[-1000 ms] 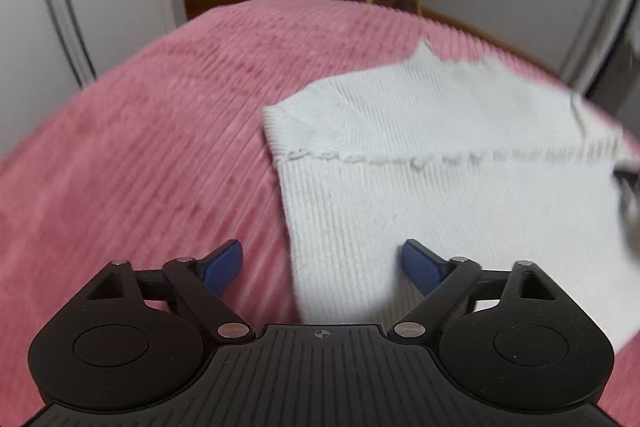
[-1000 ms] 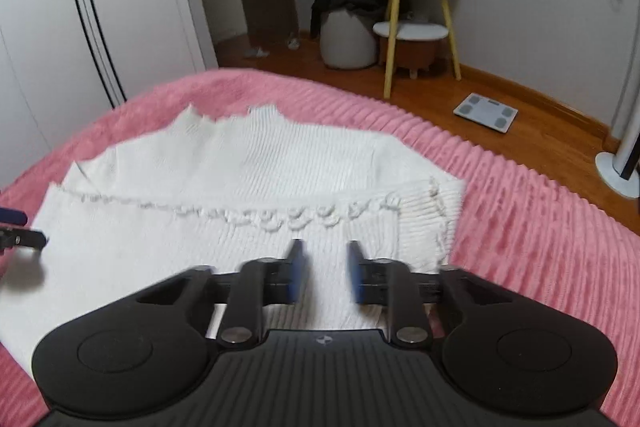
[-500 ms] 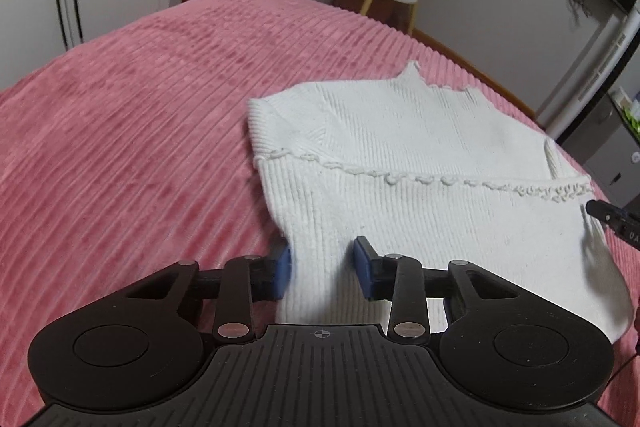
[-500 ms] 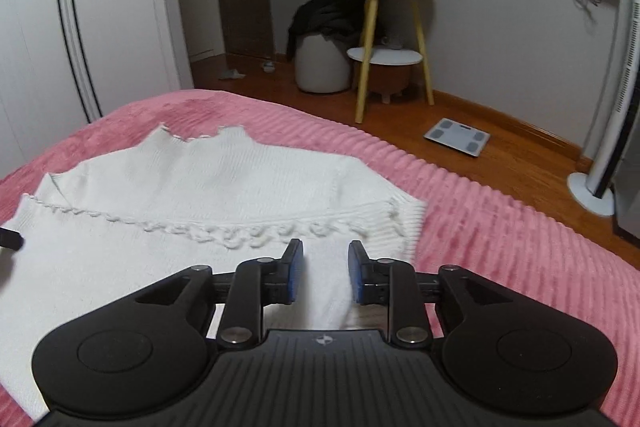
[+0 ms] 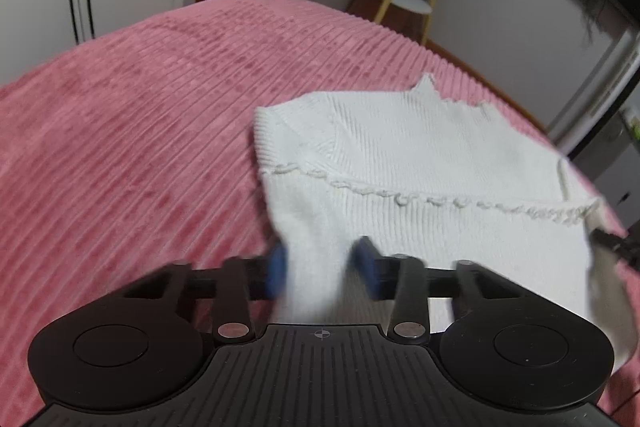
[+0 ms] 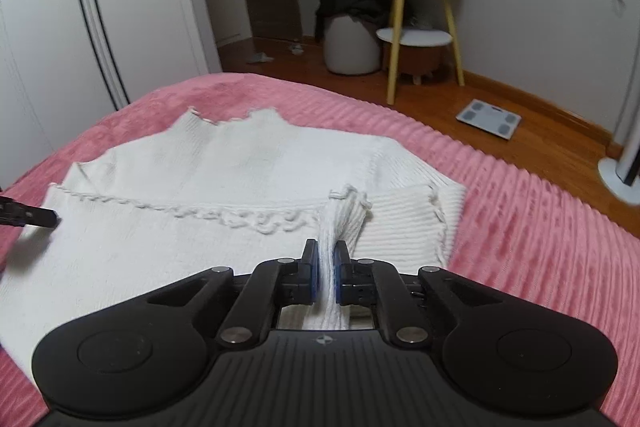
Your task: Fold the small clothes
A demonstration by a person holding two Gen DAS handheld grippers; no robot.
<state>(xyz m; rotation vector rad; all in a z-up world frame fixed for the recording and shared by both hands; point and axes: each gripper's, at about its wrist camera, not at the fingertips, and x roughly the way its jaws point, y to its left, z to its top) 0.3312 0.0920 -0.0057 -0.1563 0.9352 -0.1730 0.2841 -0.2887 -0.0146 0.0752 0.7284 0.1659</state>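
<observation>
bare pink bedspread [image 5: 120, 147] left, sweater [image 5: 420, 155] right

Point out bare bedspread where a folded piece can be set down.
Free: the pink bedspread left of the white sweater, and the strip between its right edge and the bed's edge. Crowded: the middle, under the sweater, with the left hand-held gripper and right hand-held gripper at its near hem.

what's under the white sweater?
The pink ribbed bedspread shows all around the white sweater, which lies on it. The folded-up hem covers part of the sweater; anything beneath the knit is hidden.
</observation>
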